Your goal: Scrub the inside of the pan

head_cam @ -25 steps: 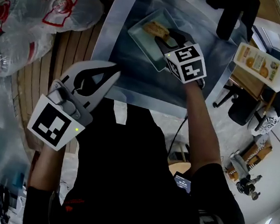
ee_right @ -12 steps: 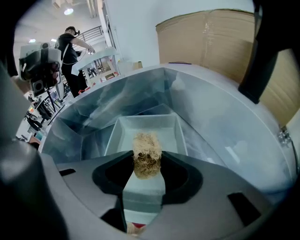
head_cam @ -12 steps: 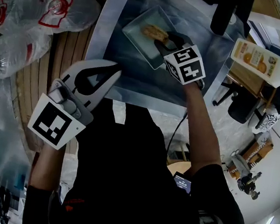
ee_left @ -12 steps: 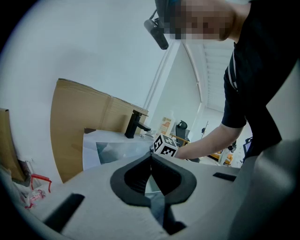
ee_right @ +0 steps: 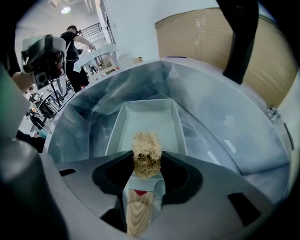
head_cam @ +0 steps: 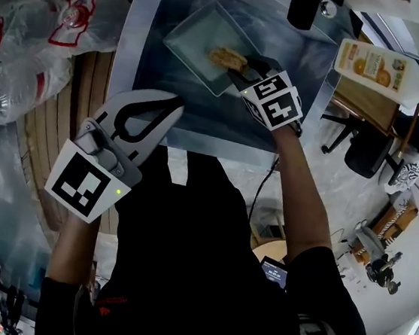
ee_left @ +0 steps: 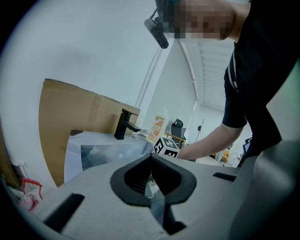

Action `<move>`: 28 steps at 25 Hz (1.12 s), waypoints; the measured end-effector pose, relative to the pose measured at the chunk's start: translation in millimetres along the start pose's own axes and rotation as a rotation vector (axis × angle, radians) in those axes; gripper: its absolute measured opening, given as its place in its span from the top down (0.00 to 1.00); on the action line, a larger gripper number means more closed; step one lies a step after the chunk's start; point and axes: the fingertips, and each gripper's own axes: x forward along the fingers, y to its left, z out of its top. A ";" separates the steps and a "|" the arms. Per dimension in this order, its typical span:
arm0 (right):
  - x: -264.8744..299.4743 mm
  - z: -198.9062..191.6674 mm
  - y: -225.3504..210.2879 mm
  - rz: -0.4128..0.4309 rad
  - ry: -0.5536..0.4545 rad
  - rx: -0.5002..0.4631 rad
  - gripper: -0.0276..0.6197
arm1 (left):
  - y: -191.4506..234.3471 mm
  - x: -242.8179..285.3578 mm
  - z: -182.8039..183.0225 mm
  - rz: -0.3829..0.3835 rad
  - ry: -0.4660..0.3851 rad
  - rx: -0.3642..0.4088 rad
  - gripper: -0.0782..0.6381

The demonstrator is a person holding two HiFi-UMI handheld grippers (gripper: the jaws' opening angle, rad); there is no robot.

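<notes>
Right tool has drawn the brush back along the pan, from the middle of the floor to the near-right end. The head view has also swung, so sink and pan now sit further left in frame. That looks like one scrub stroke toward the person, so scrubbing is under way, though only part of the floor seems covered. In the right gripper view the jaws are clamped on the brush's wooden handle, with the tan fibre head sticking out just past the tips. The head hangs over the near end of the pan floor; contact with the floor is likely but can't be confirmed. Pan is a pale rectangular tray lying flat on the sink bottom, long side running away from the tool, inside looks bare. Left tool has hardly shifted; it is held up near the person's body, left of the sink and well apart from the pan, jaws closed tip to tip with nothing between them. Black faucet is at the sink's far edge, an orange-label bottle at far right. Next stroke probably pushes the brush out toward the far end again.
</notes>
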 end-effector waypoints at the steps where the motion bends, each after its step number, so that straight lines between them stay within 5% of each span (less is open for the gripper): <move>1: -1.9 -4.0 -0.7 0.000 0.002 0.002 0.67 | -3.3 2.6 0.8 -0.003 0.002 0.002 0.86; 14: -12.1 -17.3 -3.7 0.004 -0.006 0.025 0.68 | -17.5 12.0 4.9 -0.005 0.001 0.006 0.86; 28: -0.8 59.2 -31.3 -0.074 -0.126 0.050 0.67 | 29.3 -16.2 1.0 0.027 -0.006 -0.031 0.86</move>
